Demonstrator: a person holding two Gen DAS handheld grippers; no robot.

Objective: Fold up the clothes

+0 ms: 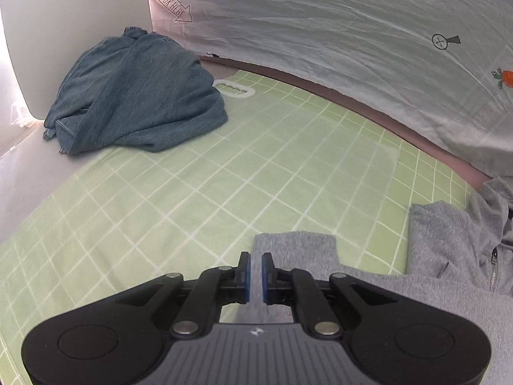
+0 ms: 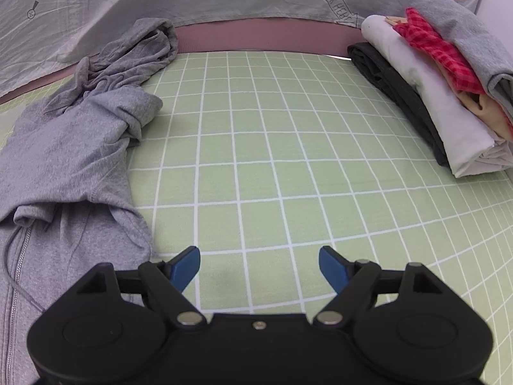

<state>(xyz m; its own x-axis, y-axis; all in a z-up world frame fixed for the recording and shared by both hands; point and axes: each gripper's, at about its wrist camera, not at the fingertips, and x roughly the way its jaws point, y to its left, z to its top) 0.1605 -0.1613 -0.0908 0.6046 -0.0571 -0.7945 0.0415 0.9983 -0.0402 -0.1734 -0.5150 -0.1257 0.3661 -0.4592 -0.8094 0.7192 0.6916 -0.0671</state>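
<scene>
Each camera sits on its own gripper and looks forward and steeply down along the fingers, close above the green checked sheet [image 1: 224, 173]. The left wrist view faces toward the printed backdrop cloth [image 1: 320, 32], with a blue garment heap [image 1: 134, 93] far left. The right wrist view faces the same backdrop, with a folded stack [image 2: 433, 80] at right. Both views share the sheet, the backdrop and the grey zip hoodie [image 2: 64, 160].

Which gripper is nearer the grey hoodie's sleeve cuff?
Left. The left gripper is nearly shut around the grey hoodie sleeve. The right gripper hangs open over the bare green mat, beside the hoodie.
</scene>
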